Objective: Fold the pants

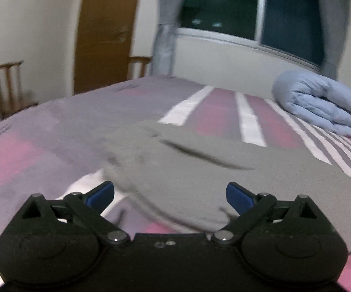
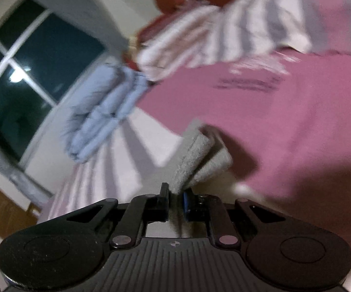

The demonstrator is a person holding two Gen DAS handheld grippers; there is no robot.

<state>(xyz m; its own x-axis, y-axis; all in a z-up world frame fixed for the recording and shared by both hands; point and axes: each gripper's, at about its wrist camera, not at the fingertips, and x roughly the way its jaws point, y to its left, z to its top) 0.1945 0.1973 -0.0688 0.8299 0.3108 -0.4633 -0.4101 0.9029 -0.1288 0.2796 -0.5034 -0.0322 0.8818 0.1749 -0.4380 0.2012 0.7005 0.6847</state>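
Grey pants (image 1: 187, 170) lie spread on the bed in the left wrist view, with a dark crease across the middle. My left gripper (image 1: 170, 196) is open, its blue-padded fingers (image 1: 101, 194) spread wide just above the near edge of the pants, holding nothing. My right gripper (image 2: 176, 194) is shut on a folded end of the grey pants (image 2: 199, 155), which stands up from between the jaws over the pink bedsheet. The view is tilted and blurred.
The bed has a pink, grey and white striped sheet (image 1: 41, 131). A rolled light-blue quilt (image 1: 319, 102) lies at the far right near the window (image 1: 248, 7), also in the right wrist view (image 2: 102, 107). A wooden door (image 1: 104, 31) and chairs (image 1: 7, 85) stand beyond the bed.
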